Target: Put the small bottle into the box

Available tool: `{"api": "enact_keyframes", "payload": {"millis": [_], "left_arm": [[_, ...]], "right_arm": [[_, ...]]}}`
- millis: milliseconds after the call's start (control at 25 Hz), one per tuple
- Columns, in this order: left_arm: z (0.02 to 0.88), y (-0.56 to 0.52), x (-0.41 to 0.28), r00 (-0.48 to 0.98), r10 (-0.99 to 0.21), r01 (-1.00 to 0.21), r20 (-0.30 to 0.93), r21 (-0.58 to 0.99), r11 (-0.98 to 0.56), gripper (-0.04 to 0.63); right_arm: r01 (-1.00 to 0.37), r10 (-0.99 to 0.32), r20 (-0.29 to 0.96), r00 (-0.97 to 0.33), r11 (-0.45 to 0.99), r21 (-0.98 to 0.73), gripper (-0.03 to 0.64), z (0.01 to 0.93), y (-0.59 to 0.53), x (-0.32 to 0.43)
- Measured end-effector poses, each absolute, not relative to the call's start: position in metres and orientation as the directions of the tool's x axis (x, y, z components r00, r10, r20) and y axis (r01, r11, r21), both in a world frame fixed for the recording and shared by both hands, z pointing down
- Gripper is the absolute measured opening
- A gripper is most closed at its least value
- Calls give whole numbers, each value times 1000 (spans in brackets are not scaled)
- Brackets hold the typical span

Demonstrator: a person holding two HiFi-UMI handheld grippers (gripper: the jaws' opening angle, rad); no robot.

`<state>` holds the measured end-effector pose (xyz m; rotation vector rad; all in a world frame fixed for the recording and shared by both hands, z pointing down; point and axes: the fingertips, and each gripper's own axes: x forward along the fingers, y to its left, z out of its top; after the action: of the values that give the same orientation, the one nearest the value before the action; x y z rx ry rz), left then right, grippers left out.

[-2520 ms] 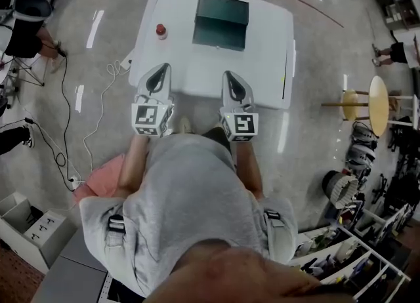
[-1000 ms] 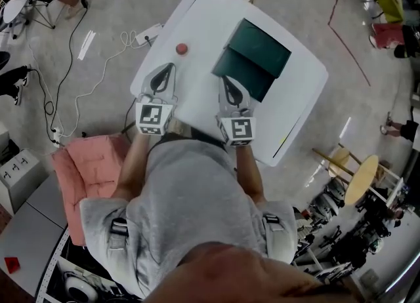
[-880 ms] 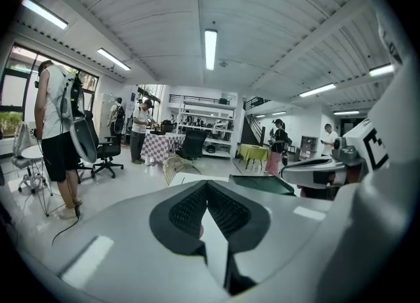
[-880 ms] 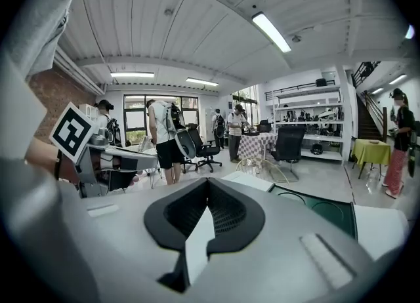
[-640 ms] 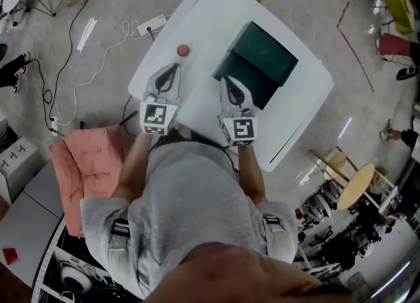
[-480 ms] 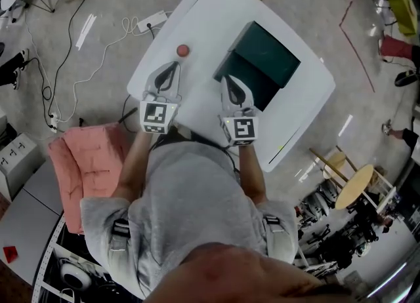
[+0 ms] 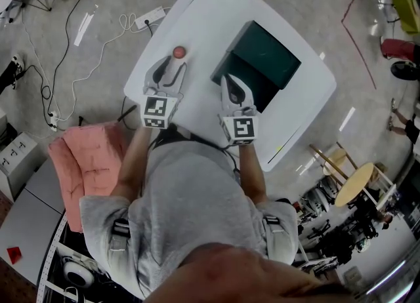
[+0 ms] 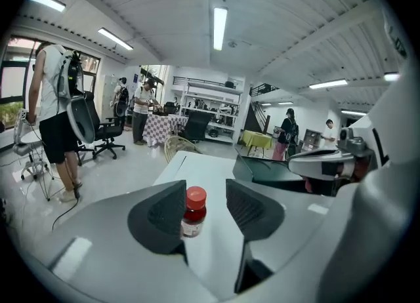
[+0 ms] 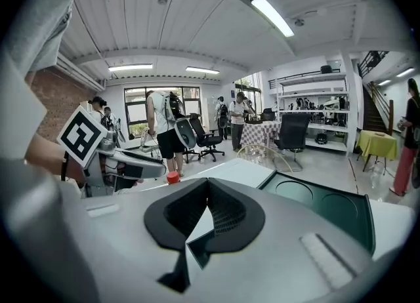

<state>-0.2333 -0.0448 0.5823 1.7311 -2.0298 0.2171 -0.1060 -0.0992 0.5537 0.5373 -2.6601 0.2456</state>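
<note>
While opening left gripper [image 8: 209, 198] wide, brackets bottle [image 8: 193, 213] between tips, ungripped, ready for clamping. Holds right gripper [image 9: 205, 206] closed, empty, spare.

Grey T-shirt [image 7: 190, 210], black strap buckles [image 7: 117, 224]; white left hand-held gripper [image 7: 174, 64] and right hand-held gripper [image 7: 230, 80], square-marker cubes [image 7: 157, 110]

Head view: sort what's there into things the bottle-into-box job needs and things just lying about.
Job in hand:
small bottle
dark green box
white table under both
left hand-held gripper, jaws opening, bottle between them

Just lying about:
power strip with cable on the floor
pink cushion
round wooden stool
</note>
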Motion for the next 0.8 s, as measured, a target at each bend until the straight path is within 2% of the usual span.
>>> {"api": "enact_keyframes", "payload": {"millis": [160, 800], "left_arm": [[592, -52, -235, -111, -878, -964, 466, 164, 209, 216], [627, -65, -239, -91, -842, -963, 531, 167, 210, 195]], "right_arm": [[-423, -345, 433, -833, 901, -96, 3, 554, -104, -97], [-491, -403, 450, -797, 866, -93, 3, 562, -121, -78]]}}
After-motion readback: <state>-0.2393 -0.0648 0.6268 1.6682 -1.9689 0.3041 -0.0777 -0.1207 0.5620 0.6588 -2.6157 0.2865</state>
